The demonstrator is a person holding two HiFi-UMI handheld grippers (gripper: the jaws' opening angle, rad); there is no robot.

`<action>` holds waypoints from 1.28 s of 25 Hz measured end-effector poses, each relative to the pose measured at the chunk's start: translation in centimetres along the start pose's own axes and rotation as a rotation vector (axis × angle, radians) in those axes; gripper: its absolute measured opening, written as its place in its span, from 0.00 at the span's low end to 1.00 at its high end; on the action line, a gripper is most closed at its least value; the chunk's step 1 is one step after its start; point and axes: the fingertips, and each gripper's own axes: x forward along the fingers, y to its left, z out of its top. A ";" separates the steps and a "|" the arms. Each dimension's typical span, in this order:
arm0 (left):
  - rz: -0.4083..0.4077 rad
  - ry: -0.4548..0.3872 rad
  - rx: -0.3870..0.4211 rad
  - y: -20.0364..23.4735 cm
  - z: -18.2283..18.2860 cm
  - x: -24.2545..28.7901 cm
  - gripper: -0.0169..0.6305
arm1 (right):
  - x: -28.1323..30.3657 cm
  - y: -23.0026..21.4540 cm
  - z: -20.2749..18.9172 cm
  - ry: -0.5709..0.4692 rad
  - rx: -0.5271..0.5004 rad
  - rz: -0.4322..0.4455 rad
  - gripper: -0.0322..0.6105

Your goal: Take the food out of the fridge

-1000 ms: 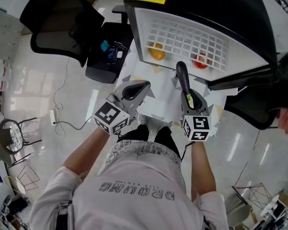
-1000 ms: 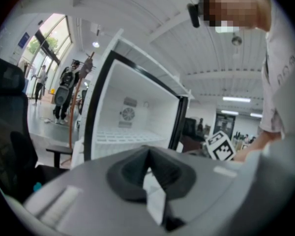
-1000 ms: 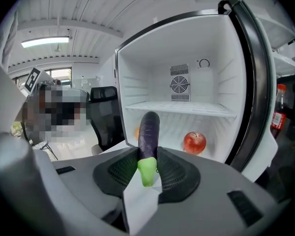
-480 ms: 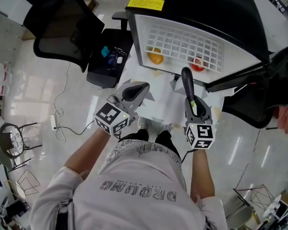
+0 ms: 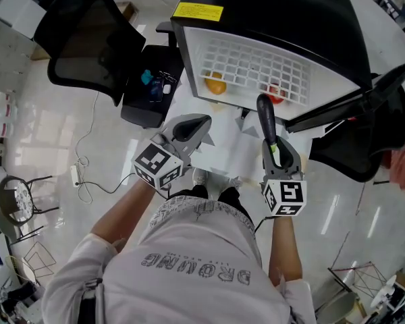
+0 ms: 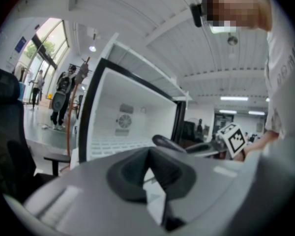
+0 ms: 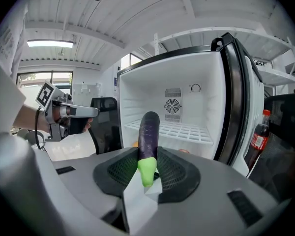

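Note:
A dark purple eggplant (image 5: 265, 117) with a green stem end (image 7: 146, 170) sticks out forward from my right gripper (image 5: 273, 147), which is shut on it near the stem, just in front of the open fridge (image 5: 277, 19). In the right gripper view the eggplant (image 7: 149, 129) points at the white wire shelf (image 7: 179, 130). Under the shelf (image 5: 256, 63) lie an orange (image 5: 216, 85) and a red fruit (image 5: 275, 94). My left gripper (image 5: 194, 124) hovers to the left of the fridge opening, shut and empty; its pads (image 6: 137, 173) meet at the tip.
A black office chair (image 5: 88, 36) stands left of the fridge, with a black case (image 5: 148, 79) beside it. Another black chair (image 5: 371, 133) is on the right. The fridge door (image 7: 236, 97) stands open at the right, with a red-capped bottle (image 7: 258, 134) beyond it.
My right gripper, with the eggplant, has come up and drawn back a little from the fridge toward the person. The left gripper has stayed put.

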 end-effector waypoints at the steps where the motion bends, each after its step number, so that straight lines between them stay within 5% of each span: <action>1: 0.000 -0.001 0.001 0.0 0.1 0.2 0.04 | -0.1 -0.1 0.3 -0.005 -0.002 0.002 0.22; 32: 0.012 -0.024 0.036 -0.8 2.7 3.1 0.04 | -1.2 -2.2 5.9 -0.094 -0.064 0.045 0.22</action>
